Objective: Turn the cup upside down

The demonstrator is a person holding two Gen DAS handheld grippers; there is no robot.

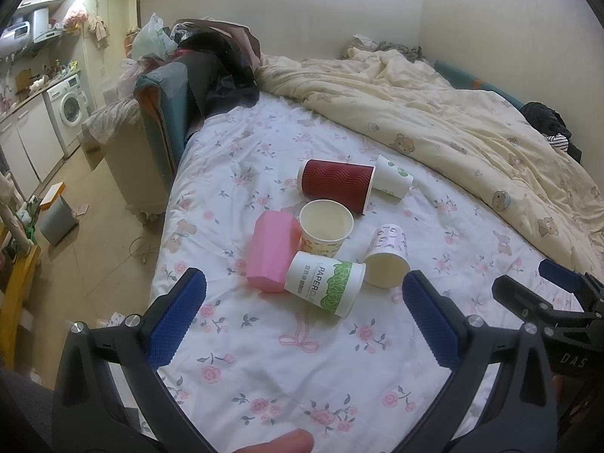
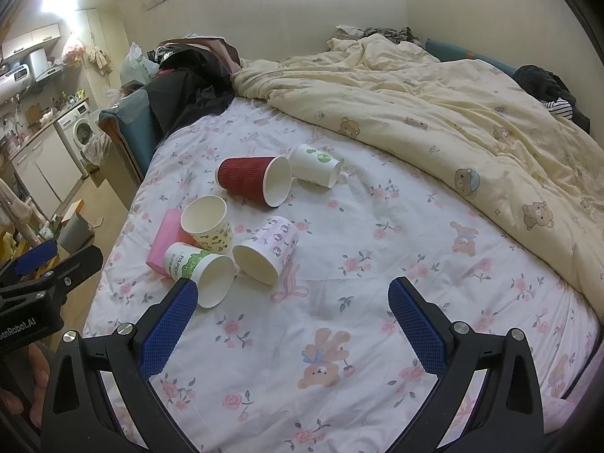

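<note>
Several paper cups lie on a floral bedsheet. A yellow-patterned cup stands upright, mouth up. A green-and-white cup, a pink-patterned cup, a red ribbed cup and a white cup with green dots lie on their sides. A pink box lies beside them. My left gripper is open and empty, just short of the green-and-white cup. My right gripper is open and empty, to the right of the cups.
A cream bear-print duvet is bunched over the far and right side of the bed. Dark clothes and bags pile at the far left corner. The bed's left edge drops to the floor, with a bin and a washing machine.
</note>
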